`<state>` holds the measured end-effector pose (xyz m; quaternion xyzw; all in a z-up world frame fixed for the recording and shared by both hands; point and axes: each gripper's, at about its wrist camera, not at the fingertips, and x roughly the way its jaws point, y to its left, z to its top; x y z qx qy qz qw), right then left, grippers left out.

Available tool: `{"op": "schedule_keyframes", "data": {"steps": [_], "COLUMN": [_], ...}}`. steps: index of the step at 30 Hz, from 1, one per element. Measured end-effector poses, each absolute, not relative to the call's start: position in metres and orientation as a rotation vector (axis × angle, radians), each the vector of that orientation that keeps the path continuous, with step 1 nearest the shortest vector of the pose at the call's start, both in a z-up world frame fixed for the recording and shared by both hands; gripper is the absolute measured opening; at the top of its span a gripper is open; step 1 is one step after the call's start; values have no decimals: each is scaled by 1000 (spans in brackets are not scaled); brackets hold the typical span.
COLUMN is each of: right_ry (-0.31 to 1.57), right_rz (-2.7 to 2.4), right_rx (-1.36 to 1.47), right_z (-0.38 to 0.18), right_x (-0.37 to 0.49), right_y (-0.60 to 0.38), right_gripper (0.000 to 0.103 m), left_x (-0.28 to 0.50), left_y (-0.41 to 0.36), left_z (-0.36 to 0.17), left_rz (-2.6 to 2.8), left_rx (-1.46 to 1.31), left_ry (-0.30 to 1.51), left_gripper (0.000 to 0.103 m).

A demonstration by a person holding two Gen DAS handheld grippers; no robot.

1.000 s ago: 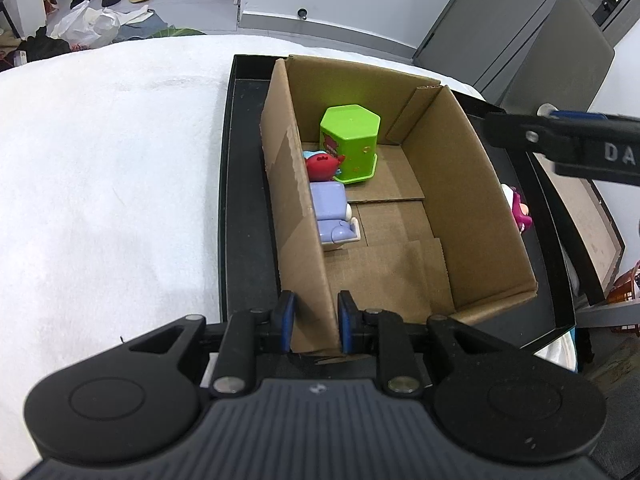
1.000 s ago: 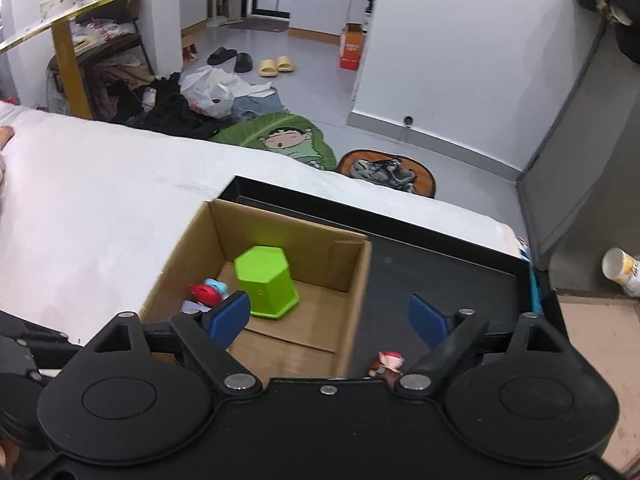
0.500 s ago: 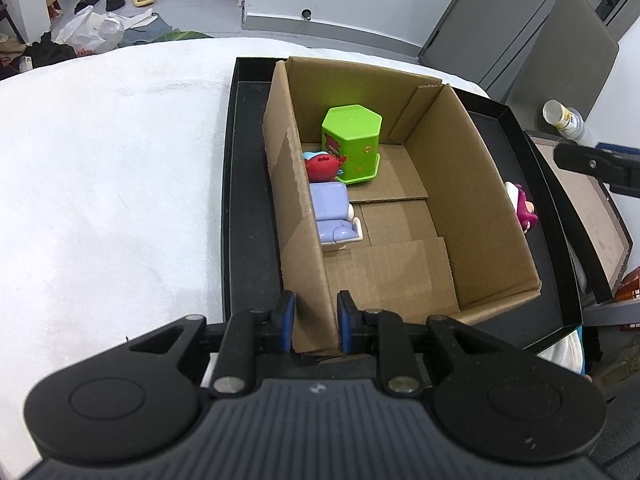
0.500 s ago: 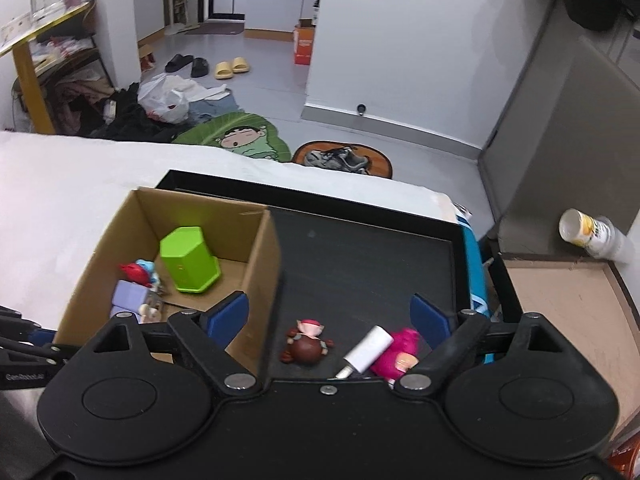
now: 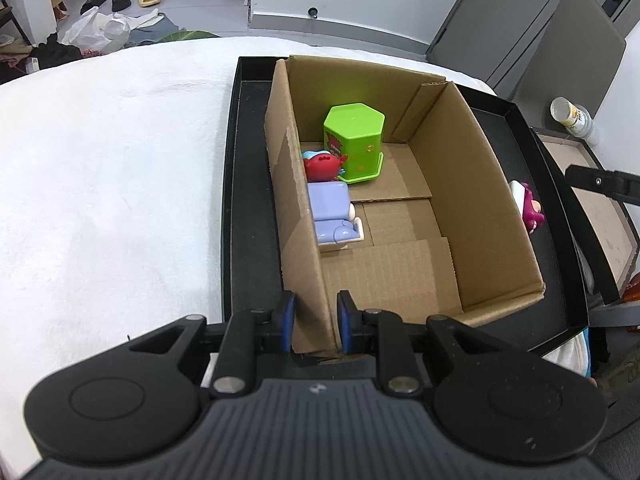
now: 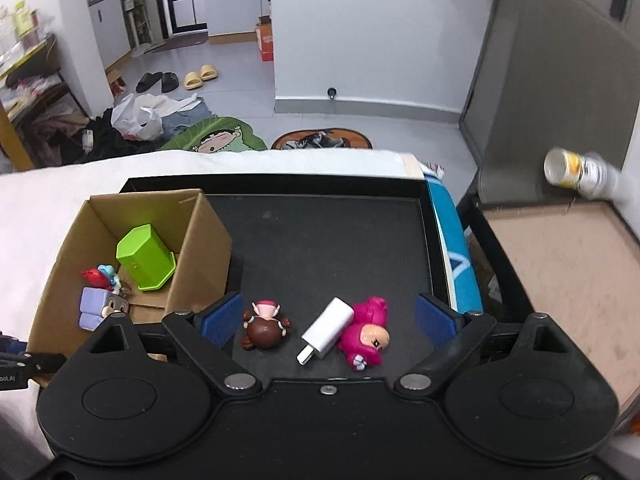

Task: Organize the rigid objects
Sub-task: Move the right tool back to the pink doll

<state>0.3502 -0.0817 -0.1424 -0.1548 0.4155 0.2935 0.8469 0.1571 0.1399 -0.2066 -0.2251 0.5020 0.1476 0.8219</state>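
Observation:
My left gripper (image 5: 314,322) is shut on the near left wall of a cardboard box (image 5: 472,184) that stands in a black tray (image 5: 248,208). Inside the box are a green hexagonal container (image 5: 354,142), a red figure (image 5: 322,168) and a lilac block toy (image 5: 332,210). My right gripper (image 6: 328,320) hovers over the tray (image 6: 320,232), jaws opening wide, nothing pressed between them. Below it lie a brown figurine (image 6: 264,326), a white charger plug (image 6: 326,330) and a pink figurine (image 6: 366,334). The box (image 6: 200,256) sits to their left.
The tray rests on a white cloth-covered surface (image 5: 100,168). A blue-and-white item (image 6: 452,256) lies along the tray's right rim. A brown board (image 6: 560,264) and a tipped can (image 6: 576,174) are further right. Floor clutter lies beyond the table.
My right gripper has swung right, from over the box to over the three loose items on the tray, and its jaws have widened a little. The left gripper has kept its hold on the box wall.

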Motion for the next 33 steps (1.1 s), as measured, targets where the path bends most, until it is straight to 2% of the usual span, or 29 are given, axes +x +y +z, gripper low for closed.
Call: {"op": "schedule_keyframes", "data": {"steps": [22, 33], "right_ry": [1041, 1100], "right_rz": [635, 632], "right_rx": [-219, -217], "right_z": [-171, -184], "right_x": [394, 400], "right_y": [-93, -87], "right_gripper": [92, 79], "left_x": [155, 157], "left_y": [133, 129], "left_z": [-197, -195], "left_rz": [383, 395], "left_rx": [-447, -437], "left_ry": [1088, 1088], "left_gripper": [21, 18]}}
